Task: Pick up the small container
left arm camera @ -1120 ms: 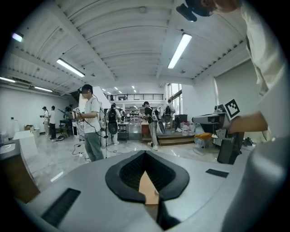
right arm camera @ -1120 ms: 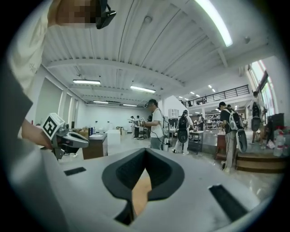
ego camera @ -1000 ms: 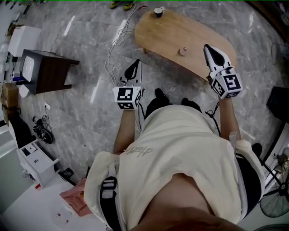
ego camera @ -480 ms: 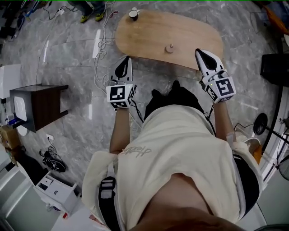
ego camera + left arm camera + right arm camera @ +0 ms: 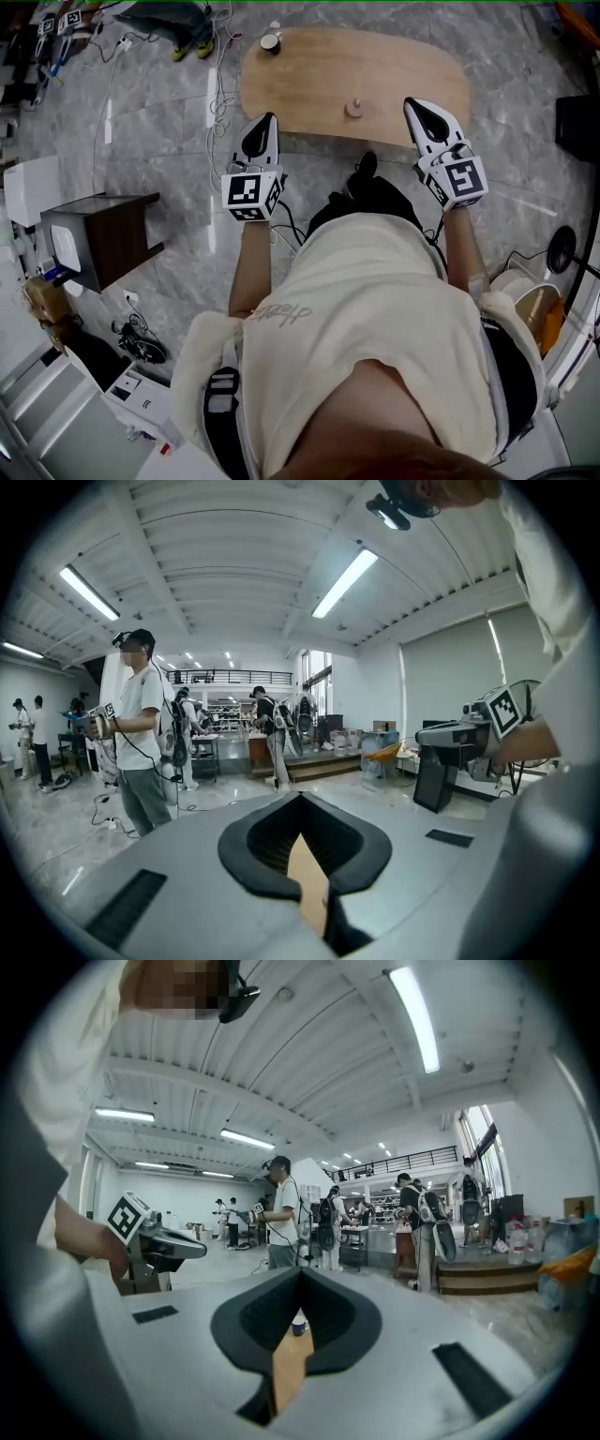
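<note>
Two hand-held grippers, one in each of the person's hands, point away from the body toward a low oval wooden surface [image 5: 403, 61]. The left hand-held gripper [image 5: 265, 124] has its jaws pressed together with nothing between them. It hangs just short of the surface's near left edge. The right hand-held gripper [image 5: 416, 105] also looks closed and empty. Its tip is over the near right edge of the surface.

The small container [image 5: 354, 109] stands between the two grippers, close to the near edge at the middle of the surface. Neither gripper touches it. It is a pale, round thing with what looks like a little knob on top.

It is probably light and rigid, and likely to slide or tip on the smooth wood if nudged from one side. The safer hold would be across its body from both sides and low down. The knob may belong to a loose lid, though that is too small to tell.

Count: two hand-held grippers, one surface, one small container, and one cup [image 5: 270, 42] at the far left end of the surface. A dark side table [image 5: 112, 234] stands on the floor, well to the left.
</note>
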A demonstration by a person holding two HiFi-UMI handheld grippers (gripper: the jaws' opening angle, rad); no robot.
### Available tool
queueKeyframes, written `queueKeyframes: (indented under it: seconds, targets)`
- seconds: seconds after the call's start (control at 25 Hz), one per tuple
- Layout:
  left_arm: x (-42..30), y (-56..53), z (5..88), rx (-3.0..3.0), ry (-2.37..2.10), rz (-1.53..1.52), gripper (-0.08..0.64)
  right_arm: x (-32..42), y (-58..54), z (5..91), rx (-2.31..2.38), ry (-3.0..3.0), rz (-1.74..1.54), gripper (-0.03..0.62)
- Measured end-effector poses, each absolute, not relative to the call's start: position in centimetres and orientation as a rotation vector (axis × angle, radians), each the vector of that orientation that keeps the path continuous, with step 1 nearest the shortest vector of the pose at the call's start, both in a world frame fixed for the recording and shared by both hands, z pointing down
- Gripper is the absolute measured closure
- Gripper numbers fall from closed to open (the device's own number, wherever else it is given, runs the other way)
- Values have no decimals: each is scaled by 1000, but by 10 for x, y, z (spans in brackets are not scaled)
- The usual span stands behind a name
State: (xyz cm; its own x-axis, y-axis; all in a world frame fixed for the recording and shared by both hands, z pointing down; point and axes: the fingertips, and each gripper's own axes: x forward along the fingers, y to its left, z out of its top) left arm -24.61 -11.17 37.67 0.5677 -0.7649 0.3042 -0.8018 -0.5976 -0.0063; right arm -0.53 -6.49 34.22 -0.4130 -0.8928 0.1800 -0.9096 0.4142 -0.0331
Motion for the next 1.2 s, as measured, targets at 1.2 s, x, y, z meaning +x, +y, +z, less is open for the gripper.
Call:
queueKeyframes:
  seconds: [1.2]
  targets:
    - [-100,-268,372,2821,-1045,378,557,86,-177,368,1807,-2472,279,593]
